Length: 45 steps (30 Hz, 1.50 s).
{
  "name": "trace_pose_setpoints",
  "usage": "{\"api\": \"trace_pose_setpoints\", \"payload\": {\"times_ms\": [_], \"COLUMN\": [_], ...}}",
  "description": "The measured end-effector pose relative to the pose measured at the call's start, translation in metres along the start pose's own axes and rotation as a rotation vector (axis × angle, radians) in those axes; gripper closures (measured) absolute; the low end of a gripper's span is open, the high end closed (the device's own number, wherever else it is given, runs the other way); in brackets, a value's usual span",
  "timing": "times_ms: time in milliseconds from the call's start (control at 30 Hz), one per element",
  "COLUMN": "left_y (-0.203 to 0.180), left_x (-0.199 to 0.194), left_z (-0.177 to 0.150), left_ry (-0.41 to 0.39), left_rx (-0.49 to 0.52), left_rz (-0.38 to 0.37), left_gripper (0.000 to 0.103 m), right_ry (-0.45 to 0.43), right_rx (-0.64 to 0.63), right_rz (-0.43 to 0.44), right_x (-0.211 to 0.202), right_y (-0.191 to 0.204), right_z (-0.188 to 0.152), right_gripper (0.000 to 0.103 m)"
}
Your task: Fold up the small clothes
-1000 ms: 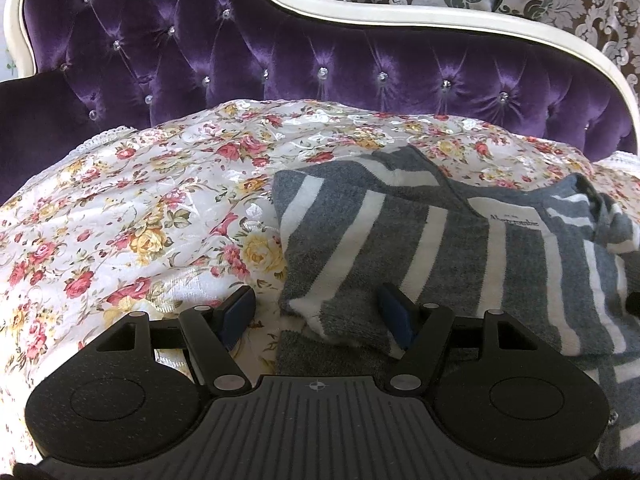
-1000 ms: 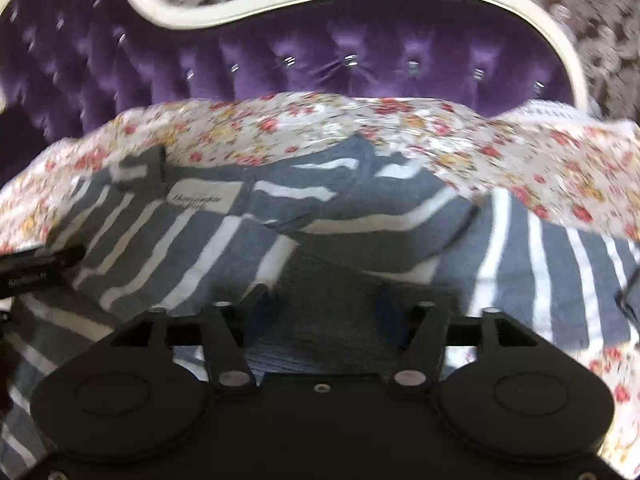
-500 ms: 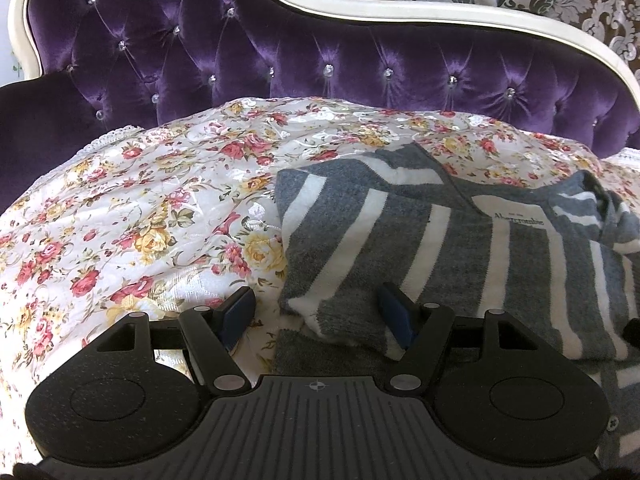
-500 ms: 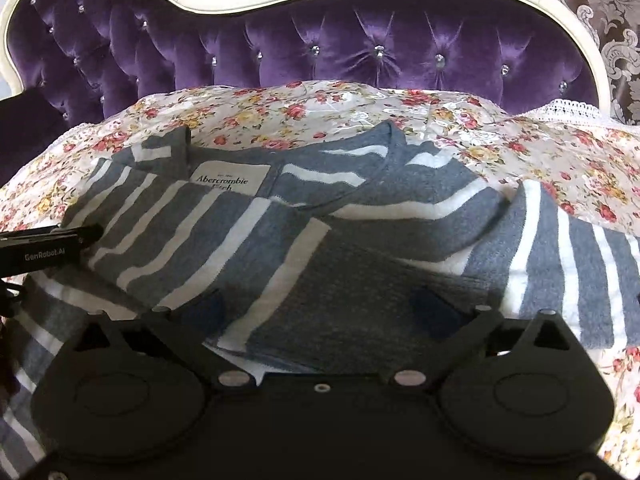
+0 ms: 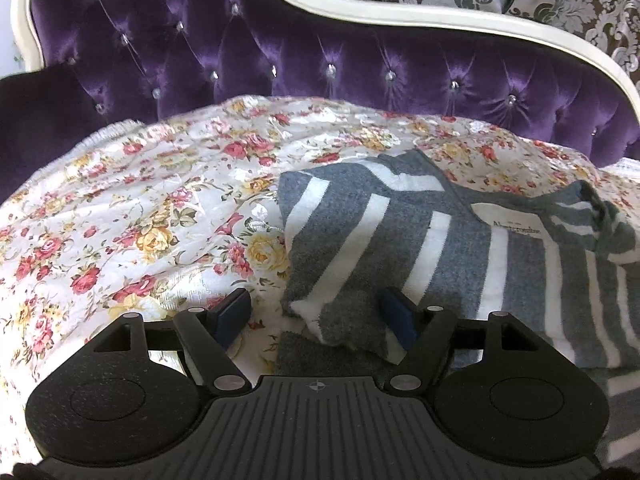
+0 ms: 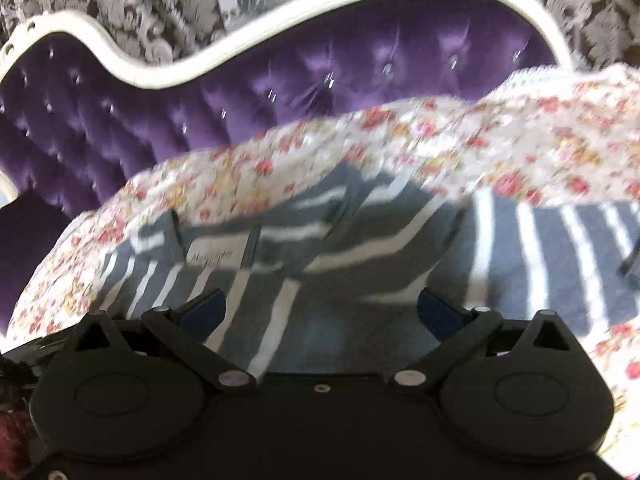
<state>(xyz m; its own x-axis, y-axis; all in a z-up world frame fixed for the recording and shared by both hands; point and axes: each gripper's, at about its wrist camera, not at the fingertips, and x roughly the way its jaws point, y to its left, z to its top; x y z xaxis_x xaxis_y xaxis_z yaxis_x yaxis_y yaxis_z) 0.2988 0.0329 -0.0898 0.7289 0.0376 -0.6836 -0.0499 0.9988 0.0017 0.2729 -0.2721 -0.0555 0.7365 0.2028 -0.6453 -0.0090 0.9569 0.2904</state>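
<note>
A grey and white striped sweater [image 5: 400,232] lies on the floral bedspread [image 5: 140,220], its white neck label [image 5: 516,228] facing up. One sleeve is folded over the body, and its cuff corner lies between the fingers of my left gripper [image 5: 314,314]. That gripper is open: the right blue pad sits against the cloth, the left pad [image 5: 232,312] stands apart over the bedspread. The right wrist view is blurred and tilted. There my right gripper [image 6: 320,312] hovers wide open over the sweater [image 6: 360,240], holding nothing.
A tufted purple headboard [image 5: 280,48] with a white frame rises right behind the bed. A dark purple cushion [image 5: 40,120] sits at the far left. The bedspread [image 6: 520,140] extends left of and beyond the sweater. Patterned wallpaper is behind.
My right gripper's jaws spread wide off the dark sleeve cloth, then the gripper lifted and rolled, tilting its view. The left gripper and the cuff corner stayed put.
</note>
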Motion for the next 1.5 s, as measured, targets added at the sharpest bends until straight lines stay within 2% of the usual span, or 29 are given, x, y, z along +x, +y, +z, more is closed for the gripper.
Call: {"api": "trace_pose_setpoints", "payload": {"times_ms": [100, 267, 467, 733, 800, 1000, 1100, 1267, 1367, 1500], "left_y": [0.005, 0.005, -0.008, -0.019, -0.019, -0.018, -0.020, -0.023, -0.031, -0.052], "left_x": [-0.003, -0.008, 0.014, 0.067, 0.077, 0.084, 0.085, 0.073, 0.054, 0.036], "left_z": [0.015, 0.045, 0.071, 0.075, 0.074, 0.074, 0.074, 0.080, 0.079, 0.070], "left_ry": [0.032, -0.011, -0.022, 0.016, 0.027, 0.008, 0.004, 0.007, -0.036, -0.044], "left_rx": [0.001, 0.013, 0.041, 0.068, 0.076, 0.070, 0.081, 0.089, 0.083, 0.114], "left_rz": [-0.021, -0.018, 0.008, 0.081, 0.092, 0.127, 0.139, 0.124, 0.068, -0.006], "left_gripper": [0.033, 0.033, 0.033, 0.033, 0.029, 0.019, 0.017, 0.021, 0.021, 0.021], "right_ry": [-0.034, -0.059, -0.048, -0.053, -0.051, -0.060, -0.069, -0.101, -0.123, -0.151], "right_rx": [-0.002, 0.001, 0.014, 0.042, 0.049, 0.073, 0.102, 0.189, 0.243, 0.318], "right_rz": [-0.008, -0.019, -0.006, -0.020, -0.023, -0.033, -0.038, -0.069, -0.099, -0.178], "right_x": [-0.008, -0.014, -0.015, -0.016, -0.016, -0.017, -0.020, -0.029, -0.036, -0.042], "right_y": [-0.001, -0.003, -0.004, -0.012, -0.014, -0.022, -0.032, -0.059, -0.079, -0.110], "right_z": [0.005, 0.009, 0.010, 0.012, 0.013, 0.016, 0.019, 0.027, 0.031, 0.032], "right_gripper": [0.001, 0.001, 0.001, 0.001, 0.001, 0.001, 0.001, 0.001, 0.001, 0.001]}}
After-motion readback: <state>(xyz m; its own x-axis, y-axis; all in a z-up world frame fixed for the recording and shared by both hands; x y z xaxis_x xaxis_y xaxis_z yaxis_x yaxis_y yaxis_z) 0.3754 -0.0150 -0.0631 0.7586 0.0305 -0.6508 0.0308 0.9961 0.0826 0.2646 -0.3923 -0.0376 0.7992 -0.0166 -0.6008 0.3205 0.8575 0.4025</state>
